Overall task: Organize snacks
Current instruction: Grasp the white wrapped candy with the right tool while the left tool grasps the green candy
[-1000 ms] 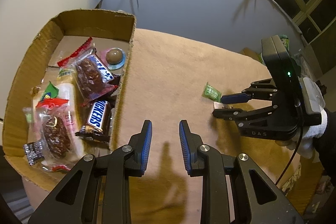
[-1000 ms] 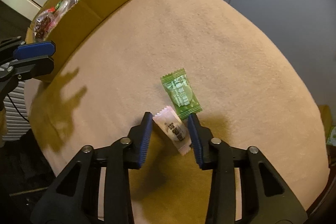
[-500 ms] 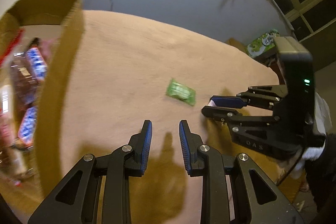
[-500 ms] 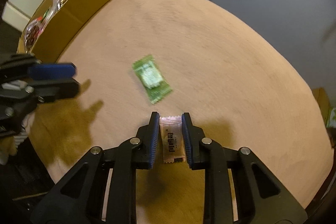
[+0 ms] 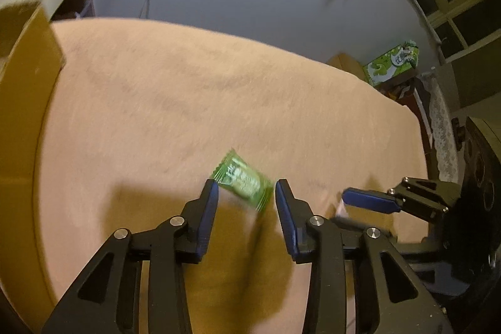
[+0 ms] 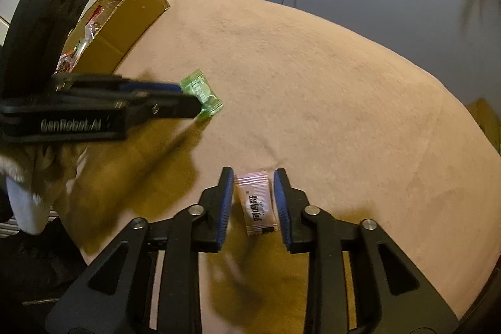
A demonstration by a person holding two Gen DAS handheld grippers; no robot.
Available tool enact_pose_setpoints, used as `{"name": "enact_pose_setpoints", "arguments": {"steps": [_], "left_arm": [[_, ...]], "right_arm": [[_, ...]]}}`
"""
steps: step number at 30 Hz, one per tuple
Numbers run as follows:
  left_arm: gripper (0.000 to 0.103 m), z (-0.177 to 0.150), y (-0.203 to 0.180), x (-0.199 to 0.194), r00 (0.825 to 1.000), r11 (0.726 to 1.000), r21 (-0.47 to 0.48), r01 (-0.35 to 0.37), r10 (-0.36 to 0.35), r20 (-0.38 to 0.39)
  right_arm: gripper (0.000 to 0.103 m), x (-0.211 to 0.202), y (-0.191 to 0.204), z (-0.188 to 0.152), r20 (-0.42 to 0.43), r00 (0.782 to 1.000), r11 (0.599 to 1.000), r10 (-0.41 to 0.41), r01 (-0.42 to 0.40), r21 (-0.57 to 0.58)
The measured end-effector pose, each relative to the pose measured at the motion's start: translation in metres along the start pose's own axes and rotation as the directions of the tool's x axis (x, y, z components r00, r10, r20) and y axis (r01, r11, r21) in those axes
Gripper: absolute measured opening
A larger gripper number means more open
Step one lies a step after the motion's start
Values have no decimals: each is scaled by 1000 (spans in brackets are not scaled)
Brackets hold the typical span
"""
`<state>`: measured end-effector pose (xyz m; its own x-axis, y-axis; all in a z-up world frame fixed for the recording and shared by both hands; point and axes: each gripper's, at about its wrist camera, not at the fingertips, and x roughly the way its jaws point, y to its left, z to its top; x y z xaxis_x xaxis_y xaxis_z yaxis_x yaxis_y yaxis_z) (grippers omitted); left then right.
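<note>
Jaws of your left gripper are opening around the green candy on the tan tablecloth. Your right gripper is opening too, the pink sachet loose between its pads, cardboard box far left

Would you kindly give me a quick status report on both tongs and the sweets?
Left tongs opening, green candy between the pads, ungripped. Right tongs opening around the pink sachet. Cardboard box off left; nothing in the way.

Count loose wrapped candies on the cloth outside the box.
2. The green candy lies between the opening left claw fingers. The white candy sits between the opening right claw fingers. None seems hidden.
</note>
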<state>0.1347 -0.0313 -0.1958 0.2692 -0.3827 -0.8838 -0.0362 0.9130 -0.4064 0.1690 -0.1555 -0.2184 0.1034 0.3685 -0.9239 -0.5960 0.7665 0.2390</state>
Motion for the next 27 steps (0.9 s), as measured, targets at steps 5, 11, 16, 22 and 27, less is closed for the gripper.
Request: {"name": "enact_pose_setpoints", "arguments": {"steps": [5, 11, 16, 22, 27], "left_arm": [[36, 9, -22, 11, 998, 992, 110, -68, 67, 13], [36, -2, -46, 20, 985, 950, 259, -174, 165, 56], [32, -9, -54, 23, 968, 907, 339, -251, 230, 100], [22, -15, -52, 21, 959, 886, 369, -281, 250, 132], [21, -17, -47, 16, 964, 894, 360, -265, 236, 125]], "right_arm": [[37, -2, -6, -7, 23, 1000, 1000, 8, -8, 17], [51, 2, -12, -19, 19, 1000, 1000, -14, 13, 9], [51, 9, -8, -21, 17, 1000, 1000, -18, 18, -14], [42, 14, 4, -17, 5, 998, 996, -65, 66, -56], [20, 17, 11, -14, 9, 989, 986, -148, 149, -78]]}}
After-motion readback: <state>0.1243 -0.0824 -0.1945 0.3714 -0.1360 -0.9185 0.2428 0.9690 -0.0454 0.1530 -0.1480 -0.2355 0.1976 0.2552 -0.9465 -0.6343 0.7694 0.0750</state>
